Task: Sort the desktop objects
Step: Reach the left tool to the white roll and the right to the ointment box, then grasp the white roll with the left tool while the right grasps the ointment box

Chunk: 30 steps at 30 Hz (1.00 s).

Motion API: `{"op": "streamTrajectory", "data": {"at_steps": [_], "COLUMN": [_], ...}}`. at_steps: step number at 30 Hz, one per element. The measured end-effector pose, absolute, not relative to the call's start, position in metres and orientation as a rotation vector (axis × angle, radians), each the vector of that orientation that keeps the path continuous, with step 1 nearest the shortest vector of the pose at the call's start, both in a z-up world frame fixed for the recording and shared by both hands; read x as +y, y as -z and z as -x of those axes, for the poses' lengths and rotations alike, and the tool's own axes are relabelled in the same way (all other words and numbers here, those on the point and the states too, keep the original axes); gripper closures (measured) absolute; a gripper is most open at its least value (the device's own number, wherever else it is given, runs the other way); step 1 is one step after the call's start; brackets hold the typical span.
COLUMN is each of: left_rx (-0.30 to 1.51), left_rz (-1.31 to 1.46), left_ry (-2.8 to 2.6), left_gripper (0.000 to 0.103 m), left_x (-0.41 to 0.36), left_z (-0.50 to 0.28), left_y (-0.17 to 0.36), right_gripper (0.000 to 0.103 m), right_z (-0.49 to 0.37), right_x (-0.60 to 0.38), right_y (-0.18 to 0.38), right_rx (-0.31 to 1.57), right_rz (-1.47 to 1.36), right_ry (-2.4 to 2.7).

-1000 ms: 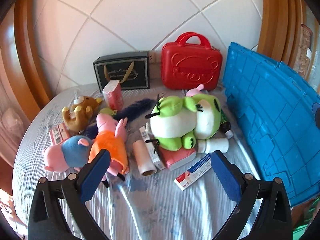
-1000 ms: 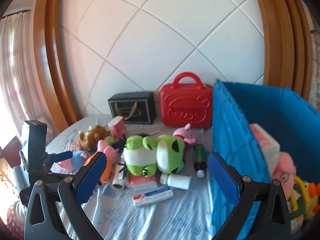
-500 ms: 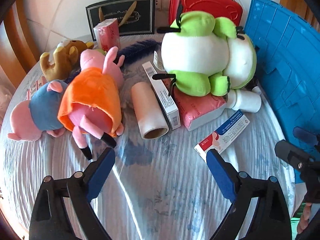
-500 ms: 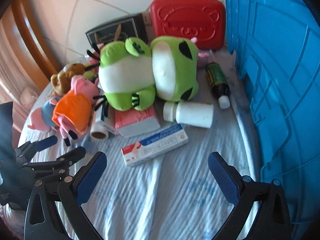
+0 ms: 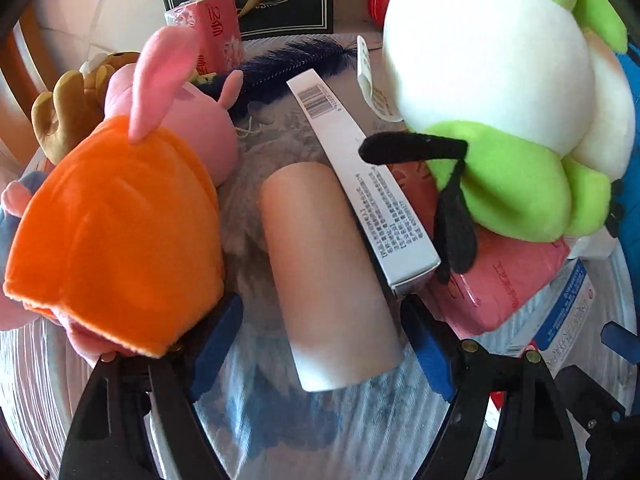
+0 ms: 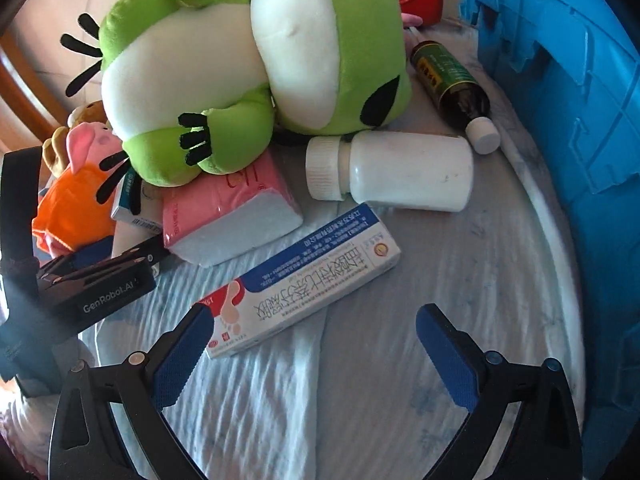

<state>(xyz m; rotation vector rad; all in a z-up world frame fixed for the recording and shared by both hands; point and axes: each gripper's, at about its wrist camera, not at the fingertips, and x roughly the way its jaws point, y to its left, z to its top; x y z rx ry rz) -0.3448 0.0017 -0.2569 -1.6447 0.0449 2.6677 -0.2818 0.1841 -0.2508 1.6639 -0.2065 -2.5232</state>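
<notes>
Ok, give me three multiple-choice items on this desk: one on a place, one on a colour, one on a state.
1. What does the green frog plush rest on?
A. pink tissue pack
B. white bottle
C. red case

2. What colour is the cap of the dark bottle?
A. green
B. white
C. red

3. How does the white bottle stand?
A. upright
B. upside down
C. on its side

Key: 1 A, the frog's foot sits on the pack's top. 2 B, the cap at its lower end is white. 3 C, it lies flat on the cloth, cap pointing left.
</notes>
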Motion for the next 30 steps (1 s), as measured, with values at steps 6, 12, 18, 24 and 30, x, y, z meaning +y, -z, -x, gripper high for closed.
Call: {"op": "streamTrajectory", "data": {"at_steps": [6,12,18,24,30], "left_rx": [0.034,0.013,0.017,0.036,-0.012], "left_rz": [1.623,1.616,1.641,1.652,1.631], "left_ry": [-2.628,-2.614,-2.589,-2.558,-2.528], "left_gripper": [0.028,0.054,0.056,0.055,0.025], "left_x": [0.006,0.002,-0.001,0.004,0.015], "left_z": [0.339,0.321,0.280,0.238,0.238], "left_y": [0.263,0.259,0.259,0.259,0.262], "right_gripper": [0.000,0.011,0.038,0.023,0.000], "right_z": [0.306,0.298,0.270,0.240,0.241], "right_x": [0.174,0.169,0.178,0.194,0.200], "right_y": [0.273,0.275,0.267,0.266,0.271], "right_rx": [-0.245,-0.082,0.080,0.094,0.037], "right_rz": [-1.725,-1.693,-1.667,-1.635,-1.622], "right_ry": [2.524,2.545,2.476,2.418,2.442]}}
